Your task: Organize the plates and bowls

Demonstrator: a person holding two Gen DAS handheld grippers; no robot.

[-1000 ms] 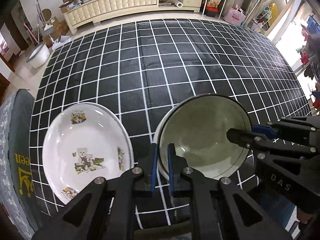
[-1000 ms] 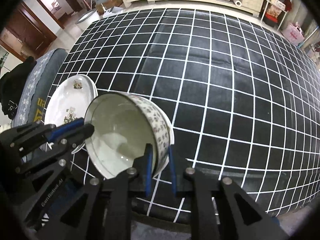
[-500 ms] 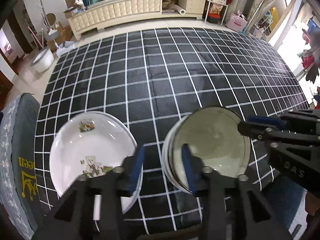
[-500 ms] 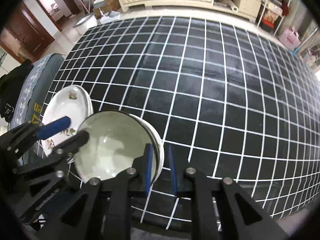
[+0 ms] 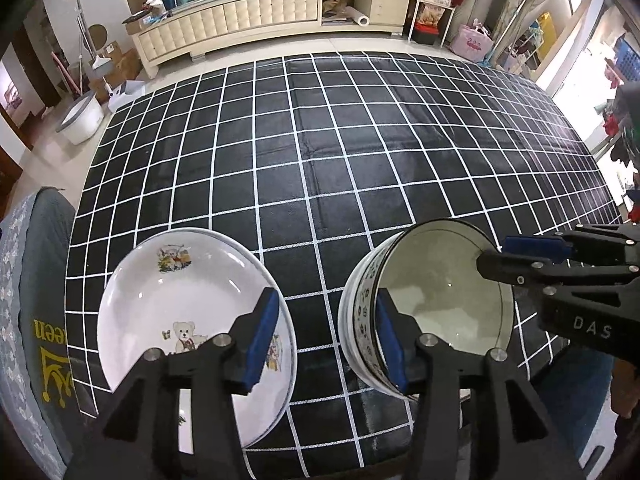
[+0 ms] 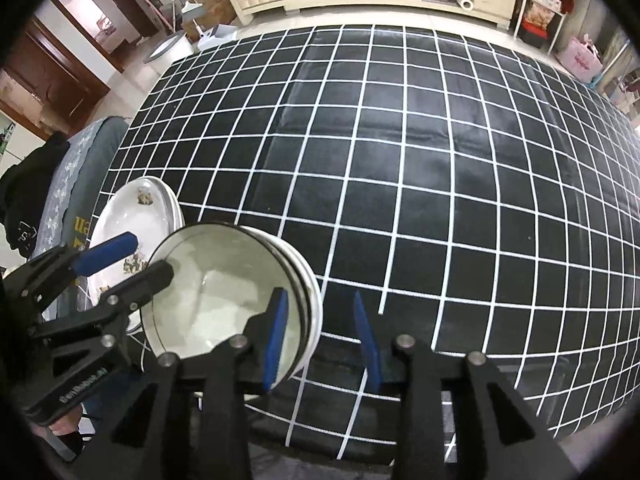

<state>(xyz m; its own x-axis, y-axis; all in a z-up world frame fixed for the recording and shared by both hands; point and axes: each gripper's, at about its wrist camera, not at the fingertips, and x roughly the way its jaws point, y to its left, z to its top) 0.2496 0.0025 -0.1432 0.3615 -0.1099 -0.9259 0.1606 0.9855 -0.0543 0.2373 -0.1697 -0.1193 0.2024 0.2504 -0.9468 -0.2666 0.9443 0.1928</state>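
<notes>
Just now both grippers let go: left gripper (image 5: 326, 336) and right gripper (image 6: 320, 338) jaws opening, bowl (image 5: 432, 312) nested on stack at lower frame, stacking step seemingly done.

I see a white plate stack (image 5: 192, 292), bear print on top, lying flat at lower left of the left wrist frame. Nested bowls (image 5: 436, 300), patterned outer walls, pale inside, sit upright at lower right, apart from it.
</notes>
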